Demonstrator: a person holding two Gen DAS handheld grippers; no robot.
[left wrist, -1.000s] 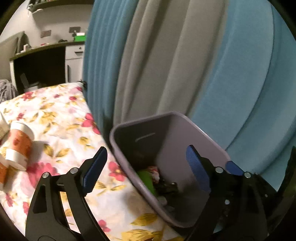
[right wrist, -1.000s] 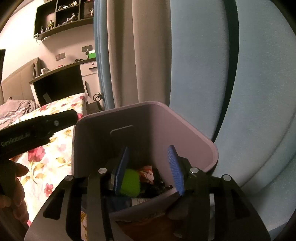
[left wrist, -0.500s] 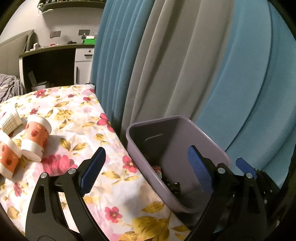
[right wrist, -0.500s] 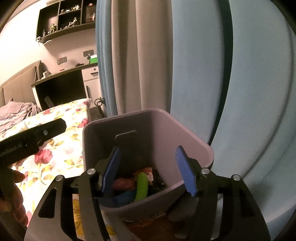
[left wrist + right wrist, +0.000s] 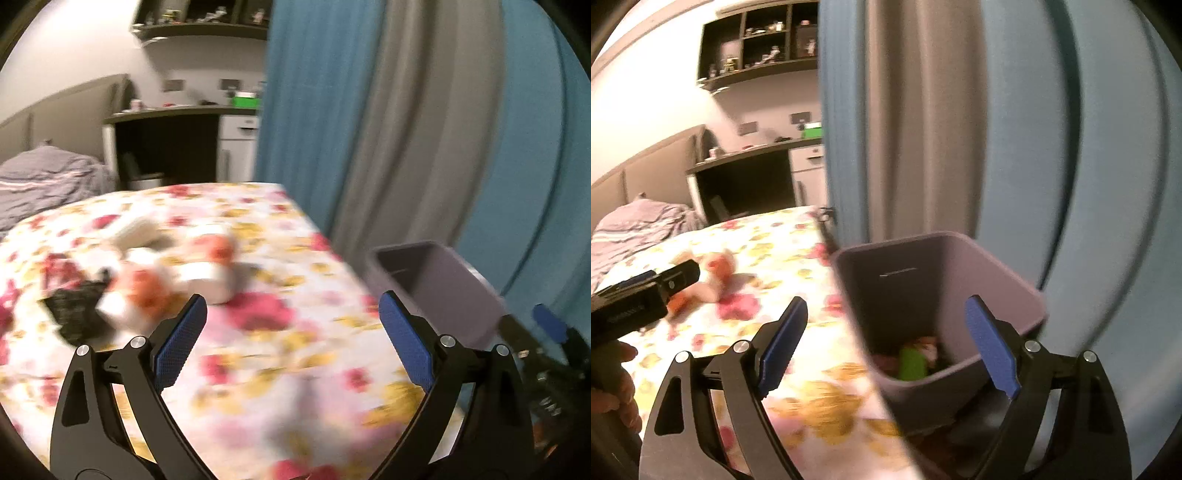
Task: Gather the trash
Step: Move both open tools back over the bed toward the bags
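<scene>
The left gripper (image 5: 291, 325) is hovering over the flower-printed bed cover (image 5: 266, 365), its blue-padded jaws opening wide with nothing between them — only the cover is showing in the gap. Beyond its left finger, a blurred cluster of white-and-orange paper cups (image 5: 173, 280) is lying on the bed beside a crumpled black wrapper (image 5: 77, 314). The cups are tipped on their sides; which way their mouths are pointing is too smeared to tell. At the right edge of the bed, the grey-purple plastic trash bin (image 5: 443, 288) is standing upright against the blue and grey curtain (image 5: 369, 129).

In the right wrist view, a person's hand (image 5: 613, 384) is gripping the left tool's handle at the far left. The right gripper (image 5: 886, 339) is hanging above the bin's near rim, its jaws opening wide and holding nothing. Inside the bin (image 5: 960, 280), a bright green piece of trash (image 5: 912, 363) is resting at the bottom — its long axis roughly upright — next to a pinkish scrap (image 5: 929, 345).
</scene>
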